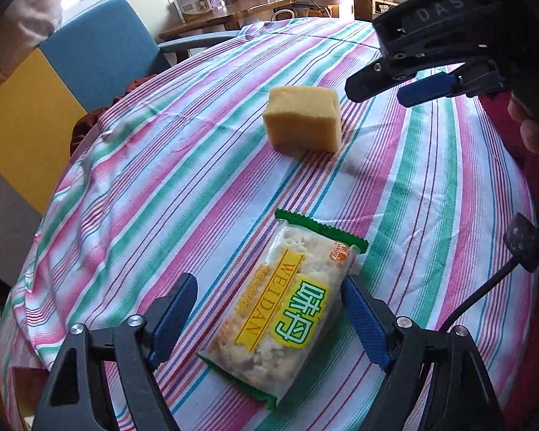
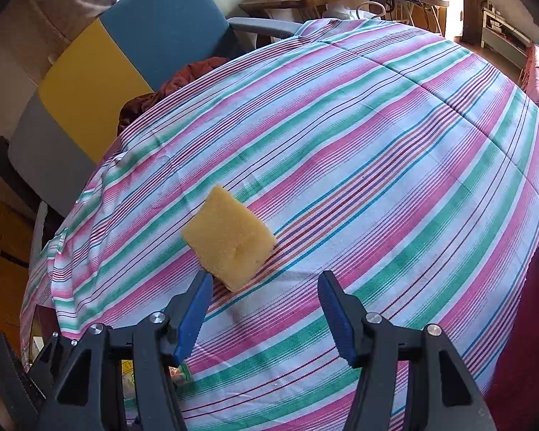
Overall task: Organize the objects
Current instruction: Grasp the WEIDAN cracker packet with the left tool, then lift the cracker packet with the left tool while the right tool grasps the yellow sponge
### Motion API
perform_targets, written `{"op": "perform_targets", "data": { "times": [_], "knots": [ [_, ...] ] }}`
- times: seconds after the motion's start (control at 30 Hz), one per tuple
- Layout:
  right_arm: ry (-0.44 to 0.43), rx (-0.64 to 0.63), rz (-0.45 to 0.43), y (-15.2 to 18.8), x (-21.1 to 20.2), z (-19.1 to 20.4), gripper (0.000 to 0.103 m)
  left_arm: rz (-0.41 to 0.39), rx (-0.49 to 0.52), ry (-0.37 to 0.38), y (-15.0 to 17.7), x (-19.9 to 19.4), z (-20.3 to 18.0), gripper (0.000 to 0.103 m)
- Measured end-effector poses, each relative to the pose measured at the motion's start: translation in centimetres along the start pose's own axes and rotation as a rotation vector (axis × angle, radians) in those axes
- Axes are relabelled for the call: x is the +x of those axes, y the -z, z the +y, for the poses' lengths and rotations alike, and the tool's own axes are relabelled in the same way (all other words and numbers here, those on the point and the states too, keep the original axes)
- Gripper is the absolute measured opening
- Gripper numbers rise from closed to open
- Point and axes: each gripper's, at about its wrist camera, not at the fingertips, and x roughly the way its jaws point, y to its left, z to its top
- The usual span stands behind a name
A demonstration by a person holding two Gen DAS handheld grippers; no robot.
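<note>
A yellow sponge block (image 1: 303,118) lies on the striped tablecloth (image 1: 161,186); it also shows in the right wrist view (image 2: 230,242). A snack packet (image 1: 287,309) with green ends and a yellow label lies between the fingers of my open left gripper (image 1: 269,309), near the right pad (image 1: 364,323). My right gripper (image 2: 264,309) is open and empty, just short of the sponge. It also shows in the left wrist view (image 1: 381,91), hovering to the right of the sponge.
A blue and yellow chair (image 2: 136,36) stands at the table's far left edge with a dark red cloth (image 2: 169,89) on its seat. A wooden desk with boxes (image 1: 233,7) stands behind. A person's red sleeve (image 2: 528,323) is at the right.
</note>
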Motion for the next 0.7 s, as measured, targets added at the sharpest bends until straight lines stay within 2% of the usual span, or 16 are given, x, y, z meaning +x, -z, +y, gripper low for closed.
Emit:
{"op": "perform_targets", "data": {
  "times": [0.07,0.13,0.23,0.4,0.6,0.7],
  "knots": [
    [0.004,0.005,0.001,-0.2,0.0,-0.2,0.062,0.010,-0.103,0.072,0.2,0.5,0.8,0.057],
    [-0.003,0.016,0.002,-0.3,0.0,-0.4,0.062,-0.013,-0.181,0.073,0.8,0.1,1.0,0.049],
    [0.000,0.012,0.008,-0.4,0.1,-0.5,0.062,-0.049,-0.298,0.058,2.7,-0.8,0.8,0.048],
    [-0.005,-0.023,0.005,-0.4,0.0,0.2,0.062,-0.093,-0.426,0.022,5.8,-2.7,-0.1,0.048],
    [-0.002,-0.084,0.002,-0.2,0.3,1.4,0.062,-0.158,-0.456,0.013,7.3,-3.2,-0.2,0.048],
    [0.018,-0.121,0.004,0.0,0.7,2.1,0.067,-0.167,-0.462,0.004,7.4,-3.2,-0.3,0.048]
  ]
}}
